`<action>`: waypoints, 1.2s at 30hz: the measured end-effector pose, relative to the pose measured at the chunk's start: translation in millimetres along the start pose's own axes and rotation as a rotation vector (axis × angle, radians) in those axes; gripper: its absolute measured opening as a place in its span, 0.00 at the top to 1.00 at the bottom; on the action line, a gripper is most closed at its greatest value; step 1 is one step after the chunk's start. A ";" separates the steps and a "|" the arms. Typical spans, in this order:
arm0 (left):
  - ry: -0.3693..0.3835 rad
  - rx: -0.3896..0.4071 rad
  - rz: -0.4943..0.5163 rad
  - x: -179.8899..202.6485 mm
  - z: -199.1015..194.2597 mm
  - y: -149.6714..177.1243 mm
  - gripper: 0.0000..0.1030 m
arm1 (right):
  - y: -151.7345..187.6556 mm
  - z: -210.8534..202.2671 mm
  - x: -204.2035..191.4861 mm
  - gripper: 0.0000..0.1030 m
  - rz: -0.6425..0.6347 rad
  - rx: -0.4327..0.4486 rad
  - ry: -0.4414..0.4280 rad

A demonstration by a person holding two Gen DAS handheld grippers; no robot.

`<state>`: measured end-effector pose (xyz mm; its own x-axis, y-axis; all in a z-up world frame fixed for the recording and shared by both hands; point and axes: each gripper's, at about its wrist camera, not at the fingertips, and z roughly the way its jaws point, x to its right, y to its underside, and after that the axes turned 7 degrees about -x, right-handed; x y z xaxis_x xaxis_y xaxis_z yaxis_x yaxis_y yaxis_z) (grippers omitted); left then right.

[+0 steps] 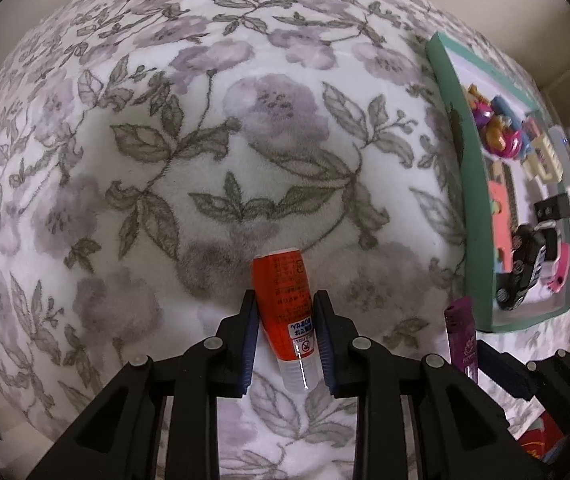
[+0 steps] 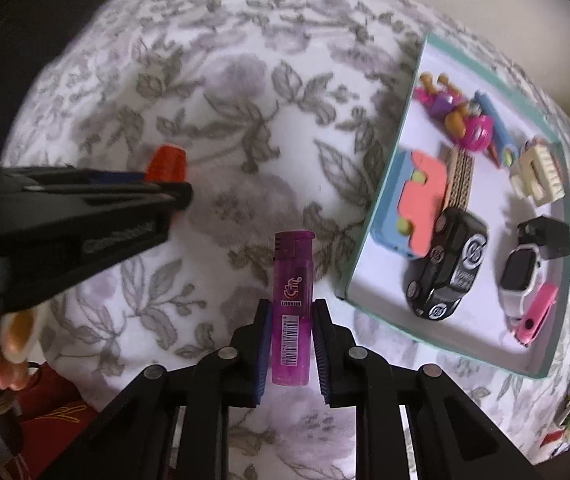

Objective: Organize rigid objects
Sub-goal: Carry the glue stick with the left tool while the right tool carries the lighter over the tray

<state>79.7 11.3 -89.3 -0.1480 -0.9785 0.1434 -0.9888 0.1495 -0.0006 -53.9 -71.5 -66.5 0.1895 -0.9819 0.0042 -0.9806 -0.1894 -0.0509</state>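
Note:
My left gripper (image 1: 285, 300) is shut on an orange glue stick (image 1: 285, 300) with a clear cap, held above the floral blanket. In the right wrist view that gripper (image 2: 181, 194) comes in from the left with the orange glue stick (image 2: 167, 164) poking past its tips. A purple lighter (image 2: 292, 304) stands between the blue pads of my right gripper (image 2: 292, 306), which is shut on it. The lighter (image 1: 461, 332) also shows at the lower right of the left wrist view. A teal-rimmed box (image 2: 377, 184) lies to the right of both.
The box (image 1: 455, 152) holds a black toy car (image 2: 445, 260), a pink and blue block (image 2: 421, 200), a smartwatch (image 2: 519, 276), a hair claw (image 2: 537, 180) and small colourful toys. A hand (image 2: 1, 360) grips the left tool. A floral blanket (image 1: 205, 160) covers the surface.

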 end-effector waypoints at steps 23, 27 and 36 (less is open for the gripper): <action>0.115 0.294 0.106 60.4 -84.0 1.8 0.73 | 6.8 -38.5 86.0 0.79 0.193 0.138 -0.033; 0.124 0.296 0.166 87.5 -80.8 3.6 0.73 | 13.7 -32.3 121.7 0.79 0.292 0.127 -0.039; 0.079 0.258 0.299 136.4 -60.6 5.9 0.74 | 29.3 -25.4 176.3 0.79 0.436 0.124 -0.066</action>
<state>54.9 -112.7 -9.7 -0.4377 -0.8820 0.1748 -0.8766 0.3754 -0.3010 -50.5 -250.3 -41.9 -0.2330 -0.9665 -0.1075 -0.9566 0.2477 -0.1534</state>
